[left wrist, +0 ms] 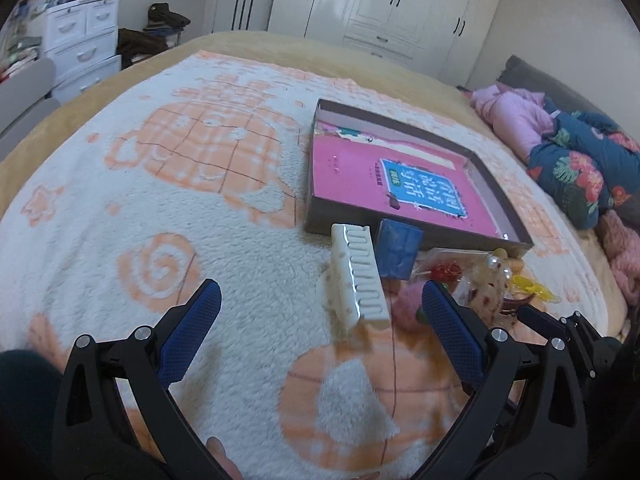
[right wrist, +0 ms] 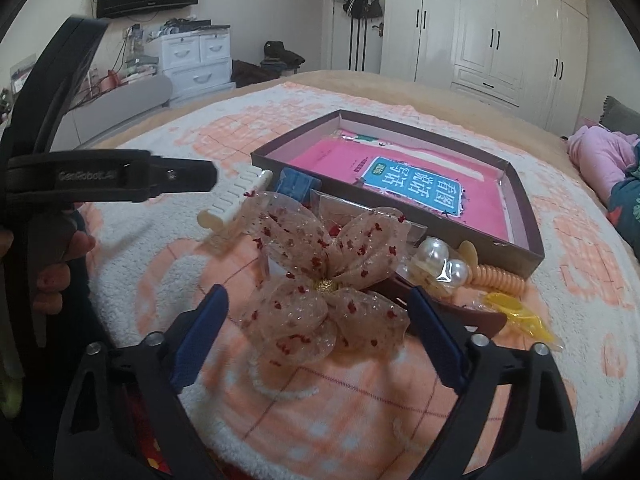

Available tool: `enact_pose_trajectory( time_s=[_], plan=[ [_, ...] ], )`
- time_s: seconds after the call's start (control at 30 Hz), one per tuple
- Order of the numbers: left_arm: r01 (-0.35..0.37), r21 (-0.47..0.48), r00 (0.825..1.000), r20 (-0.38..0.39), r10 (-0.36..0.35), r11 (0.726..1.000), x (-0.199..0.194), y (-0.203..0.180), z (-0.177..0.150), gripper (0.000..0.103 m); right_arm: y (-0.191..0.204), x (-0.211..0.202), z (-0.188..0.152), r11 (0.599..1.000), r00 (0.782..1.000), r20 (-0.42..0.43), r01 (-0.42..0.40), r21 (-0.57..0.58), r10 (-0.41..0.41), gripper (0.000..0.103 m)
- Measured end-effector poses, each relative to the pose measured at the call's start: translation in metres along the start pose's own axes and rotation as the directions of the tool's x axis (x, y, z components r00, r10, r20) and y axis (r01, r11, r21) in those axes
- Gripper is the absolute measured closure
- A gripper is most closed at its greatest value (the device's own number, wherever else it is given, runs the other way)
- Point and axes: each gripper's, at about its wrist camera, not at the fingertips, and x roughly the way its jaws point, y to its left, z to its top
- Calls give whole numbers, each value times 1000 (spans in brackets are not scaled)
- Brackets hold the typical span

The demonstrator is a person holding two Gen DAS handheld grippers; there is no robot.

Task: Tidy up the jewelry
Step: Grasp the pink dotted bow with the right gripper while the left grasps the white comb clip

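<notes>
A shallow brown box (left wrist: 344,222) with a pink book (left wrist: 400,172) inside lies on the blanket; it also shows in the right wrist view (right wrist: 400,216). A white comb clip (left wrist: 360,276) and a small blue box (left wrist: 398,252) lie in front of it. My left gripper (left wrist: 320,300) is open, just short of the comb clip. My right gripper (right wrist: 318,298) is open around a sheer flower hair bow (right wrist: 328,272) on a brown claw clip (right wrist: 460,316). Pearl clips (right wrist: 440,260), an orange coil tie (right wrist: 500,278) and a yellow clip (right wrist: 516,312) lie to the right.
A white and orange fleece blanket (left wrist: 180,200) covers the bed. Folded quilts and clothes (left wrist: 572,152) lie at the right. White wardrobes (right wrist: 500,28) and a drawer unit (right wrist: 196,60) stand beyond the bed. The left gripper's body (right wrist: 120,180) crosses the right wrist view.
</notes>
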Motion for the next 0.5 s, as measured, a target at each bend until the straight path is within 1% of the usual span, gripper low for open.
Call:
enact_pose_trajectory(
  time_s=[0.03, 0.07, 0.1, 0.17, 0.23, 0.3, 0.37, 0.4, 0.47, 0.5],
  plan=[
    [12, -2, 1000, -10, -12, 1000, 5, -1, 3, 11, -2, 3, 0, 1000, 1000, -11, -9, 2, 9, 27],
    [21, -4, 1000, -16, -21, 1000, 9, -2, 5, 11, -2, 4, -1, 1000, 1000, -15, -8, 4, 8, 29],
    [21, -6, 1000, -20, -21, 1000, 13, -3, 6, 11, -3, 5, -2, 1000, 1000, -15, -4, 6, 4, 34],
    [17, -6, 999, -40, -17, 1000, 23, -5, 8, 12, -6, 5, -7, 1000, 1000, -11, -17, 16, 17, 45],
    [12, 0, 998, -54, -12, 1000, 30, -6, 8, 17, -8, 7, -12, 999, 999, -26, -30, 16, 31, 64],
    [12, 3, 998, -69, -11, 1000, 35, -6, 7, 23, -11, 7, -17, 999, 998, -35, -44, 21, 45, 75],
    [10, 8, 997, -83, -10, 1000, 39, -7, 4, 35, -13, 1, -19, 997, 998, -22, -66, 28, 66, 81],
    [16, 8, 996, -88, -15, 1000, 41, -7, 2, 38, -13, -1, -19, 997, 997, -17, -70, 26, 70, 83],
    [24, 9, 995, -101, -23, 1000, 44, -7, -1, 55, -15, -10, -18, 996, 997, 18, -81, 30, 80, 84],
    [24, 15, 994, -104, -22, 1000, 45, -7, -2, 58, -15, -15, -17, 996, 996, 37, -88, 27, 87, 85]
  ],
)
